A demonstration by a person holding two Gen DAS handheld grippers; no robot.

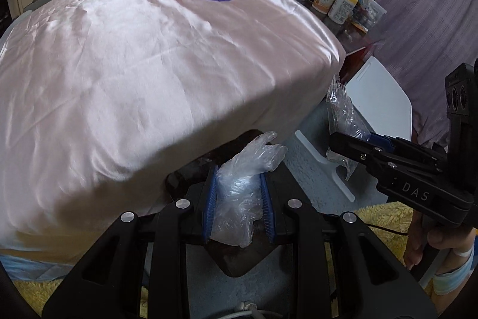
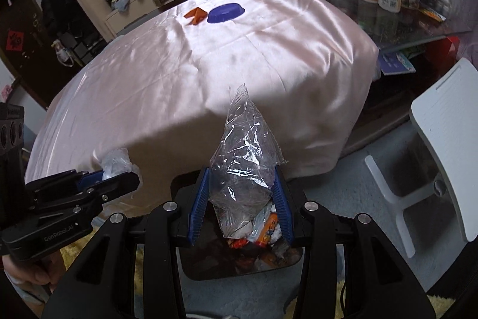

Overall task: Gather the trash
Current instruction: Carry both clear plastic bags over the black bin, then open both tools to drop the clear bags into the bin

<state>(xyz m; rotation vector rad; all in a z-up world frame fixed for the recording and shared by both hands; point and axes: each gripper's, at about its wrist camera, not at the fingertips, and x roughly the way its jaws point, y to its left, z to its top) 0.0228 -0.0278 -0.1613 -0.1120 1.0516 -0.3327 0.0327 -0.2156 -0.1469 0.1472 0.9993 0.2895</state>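
My left gripper (image 1: 239, 205) is clamped on a crumpled clear plastic glove (image 1: 239, 193), whose fingers poke out past the blue pads. My right gripper (image 2: 242, 205) pinches a crinkled clear wrapper (image 2: 245, 157) (it stands up like a cone), directly above the dark trash bin (image 2: 239, 265) with litter inside. Beyond lies the pink-draped table (image 2: 209, 65), bearing a blue bowl (image 2: 226, 12) just beside an orange scrap (image 2: 195, 15).

Showing soft, even indoor light, with pale sheen glaring off the satin cloth (image 1: 143, 73) across the frame's middle. Bending strongly at the fisheye edges, corners going black. Blurring slightly throughout, with shadow pooling under the cloth's lower edge.
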